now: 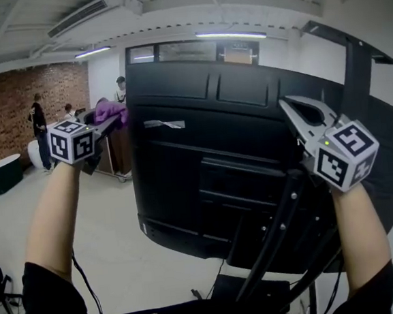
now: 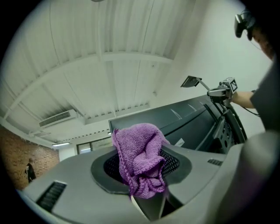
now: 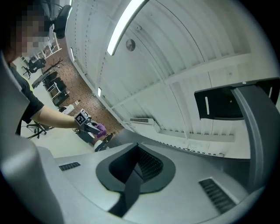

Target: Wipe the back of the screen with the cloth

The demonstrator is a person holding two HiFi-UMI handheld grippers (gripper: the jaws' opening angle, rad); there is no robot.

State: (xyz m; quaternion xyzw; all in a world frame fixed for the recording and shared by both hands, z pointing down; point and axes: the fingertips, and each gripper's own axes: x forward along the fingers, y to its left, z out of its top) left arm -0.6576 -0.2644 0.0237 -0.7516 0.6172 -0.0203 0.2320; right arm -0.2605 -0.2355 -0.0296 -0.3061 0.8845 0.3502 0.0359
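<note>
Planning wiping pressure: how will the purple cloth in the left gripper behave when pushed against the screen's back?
Probably floppy: the cloth bunches in loose folds from the left gripper. It is likely light, being a small wad. Its knit looks grippy, so it may drag rather than slide on the screen.

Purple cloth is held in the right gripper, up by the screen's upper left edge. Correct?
No. The purple cloth is held in the left gripper, not the right, as the left gripper view shows; the right gripper is shut and empty. It is by the screen's upper left edge.
</note>
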